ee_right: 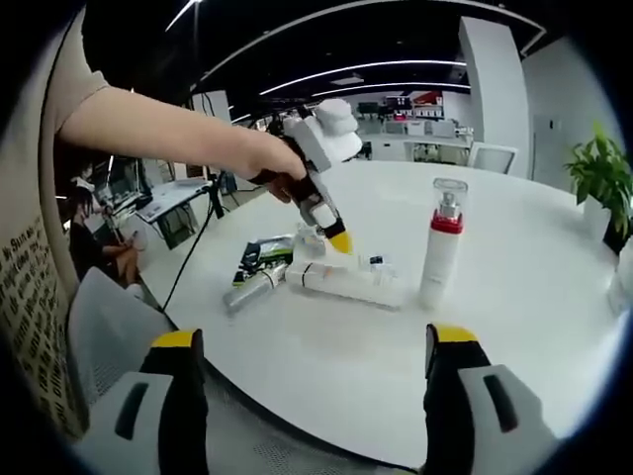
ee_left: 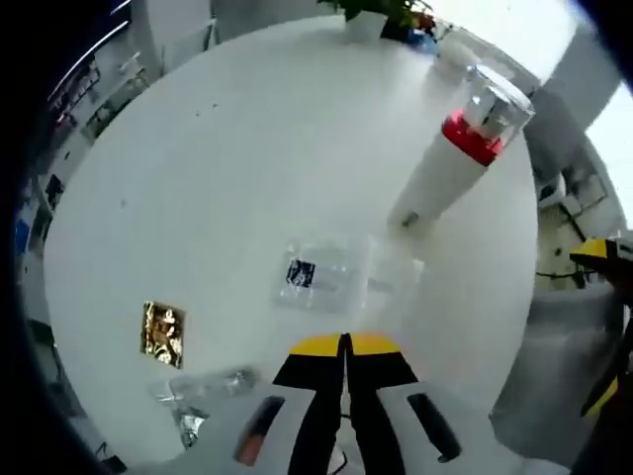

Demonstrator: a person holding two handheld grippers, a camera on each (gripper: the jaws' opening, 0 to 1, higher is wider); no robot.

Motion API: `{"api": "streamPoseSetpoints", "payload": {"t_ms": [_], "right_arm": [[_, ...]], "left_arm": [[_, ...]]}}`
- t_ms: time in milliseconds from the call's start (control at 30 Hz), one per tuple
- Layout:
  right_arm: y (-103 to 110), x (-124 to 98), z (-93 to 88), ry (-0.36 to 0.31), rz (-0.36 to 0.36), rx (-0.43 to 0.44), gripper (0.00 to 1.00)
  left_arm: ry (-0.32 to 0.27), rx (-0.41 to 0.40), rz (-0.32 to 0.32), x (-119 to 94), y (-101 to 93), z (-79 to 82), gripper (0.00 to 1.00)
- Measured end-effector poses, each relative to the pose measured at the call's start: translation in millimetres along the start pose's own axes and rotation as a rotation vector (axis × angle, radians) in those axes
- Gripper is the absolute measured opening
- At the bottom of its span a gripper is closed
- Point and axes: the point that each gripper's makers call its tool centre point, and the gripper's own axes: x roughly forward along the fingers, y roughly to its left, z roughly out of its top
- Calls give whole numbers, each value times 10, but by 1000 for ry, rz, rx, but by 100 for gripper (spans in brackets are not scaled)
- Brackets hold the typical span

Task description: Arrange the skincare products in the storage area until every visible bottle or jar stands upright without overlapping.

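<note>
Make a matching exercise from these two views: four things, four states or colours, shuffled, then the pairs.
Things:
1. pump bottle
2. left hand-held gripper
3. right hand-held gripper
4. gold packet

States:
A. jaws wide apart
B. lying flat on the white table
C. jaws closed together
D. standing upright, red band under a clear cap

Pairs: 1-D, 2-C, 3-A, 4-B

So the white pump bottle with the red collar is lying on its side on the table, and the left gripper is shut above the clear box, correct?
Not quite. The white pump bottle stands upright on the table, as the right gripper view shows. The rest holds: the left gripper is shut above the clear box.
</note>
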Motion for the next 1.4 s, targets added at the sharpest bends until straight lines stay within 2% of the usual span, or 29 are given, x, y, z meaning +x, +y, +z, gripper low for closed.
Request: {"api": "streamPoseSetpoints", "payload": {"t_ms": [33,200,333,600,733,800,867,900,967,1167,1400], "right_arm": [[2,-2,-1,0,0,-2,92],[-1,-5,-5,-5,-5,-2,92],[10,-10,9,-8,-9,-3,92],[6,-15,21,-11,-18,2,92],[1,-13,25,-12,-19,5,92],[-1,-10,19,-10,-18,4,92],[-2,-7,14,-9,-16,4,92],[-3,-6,11,-8,-16,4,92],[-1,-5,9,-8,-14,3,92],[-16,-4,-1,-4,-13,5,92],[-25,3,-13,2,-13,6,92]], "left_arm": [[18,15,4,28,15,-40,0],[33,46,9,22,5,-97,0],[31,147,-5,-27,9,-87,0],[24,197,-9,-14,18,-44,0],[36,247,-33,26,-37,-18,0],[52,275,-38,53,-50,-16,7],[73,307,-42,83,-60,-24,19],[87,314,-44,96,-66,-32,21],[94,335,-52,119,-90,-24,21],[118,354,-71,183,-146,-11,29],[164,369,-81,287,-185,-70,35]]}}
